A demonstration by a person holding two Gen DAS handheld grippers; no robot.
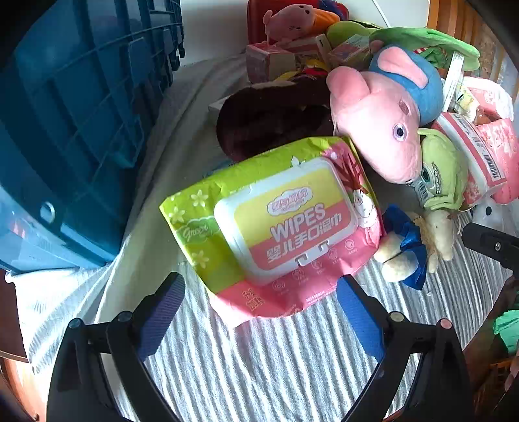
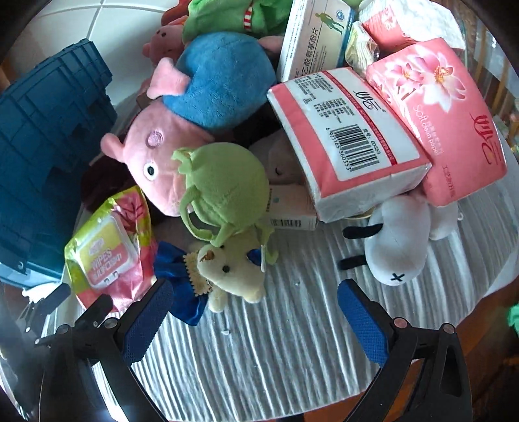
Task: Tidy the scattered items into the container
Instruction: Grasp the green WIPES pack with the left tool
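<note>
A white ribbed cloth (image 2: 279, 328) is covering the round table; pale floor tiles (image 2: 97, 22) are showing beyond it. The blue crate (image 1: 65, 123) is sitting at the table's left edge. The wipes pack (image 1: 279, 224) is lying beside it, propped against the toy pile. The left gripper (image 1: 259, 308) is hovering wide open before the pack, holding nothing. The right gripper (image 2: 253, 311) is gaping, empty, near the cream bear (image 2: 233, 272).

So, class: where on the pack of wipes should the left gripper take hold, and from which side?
Grip the pack of wipes across its near, pink bottom edge, coming straight in from the front. That end points at the open left gripper, lies flat on the striped cloth and is free, while the far end is tucked under the pink pig toy.
</note>
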